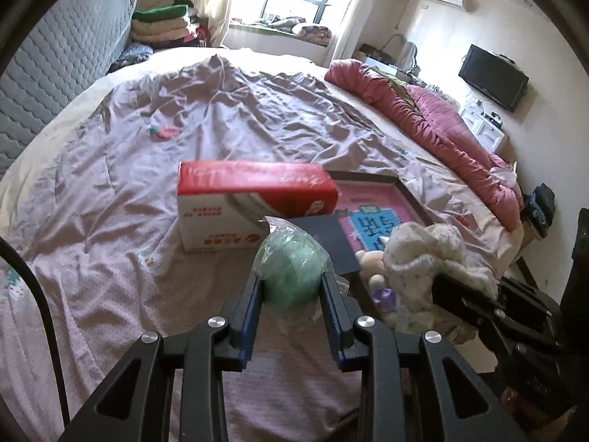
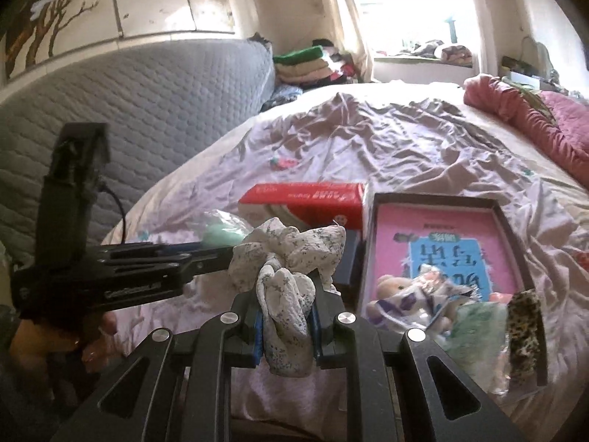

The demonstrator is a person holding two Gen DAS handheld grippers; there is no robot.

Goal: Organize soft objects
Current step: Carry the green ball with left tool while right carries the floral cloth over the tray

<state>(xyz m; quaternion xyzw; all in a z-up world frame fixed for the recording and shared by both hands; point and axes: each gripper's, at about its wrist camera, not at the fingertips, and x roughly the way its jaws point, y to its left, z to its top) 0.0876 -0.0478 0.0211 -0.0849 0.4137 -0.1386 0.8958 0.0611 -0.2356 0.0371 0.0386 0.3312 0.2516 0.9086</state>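
1. The left tongs (image 1: 291, 287) are clenched on a green ball in a clear bag (image 1: 291, 269), with the blue pads pressing its two sides and the ball clear of the bed (image 1: 110, 191).
2. The right tongs (image 2: 285, 316) are clenched on a white scrunchie (image 2: 287, 261) with small dots; its bunched cloth bulges above and hangs below the pads.
3. Landmark: the dark tray (image 2: 500, 217) with a pink book in it. Both held things hang just to the left of the tray, and the red and white box (image 1: 254, 199) lies against the tray's far left corner.
4. My guess is that the step in hand is to carry both soft things over to the tray. To do it well, keep both grips firm, since the bag looks slippery and the scrunchie is held only by a fold.
5. Bring them in one at a time so that the tongs do not knock together above the tray, and let go low over a free patch.
6. Only the right wrist view shows the near end of the tray well: a small plush toy (image 2: 401, 291), crinkled packets and a leopard-print band (image 2: 524, 335).
7. Only the left wrist view shows how the pads sit on the ball; the right wrist view shows the left tongs (image 2: 206, 250) side on, with the ball mostly hidden.
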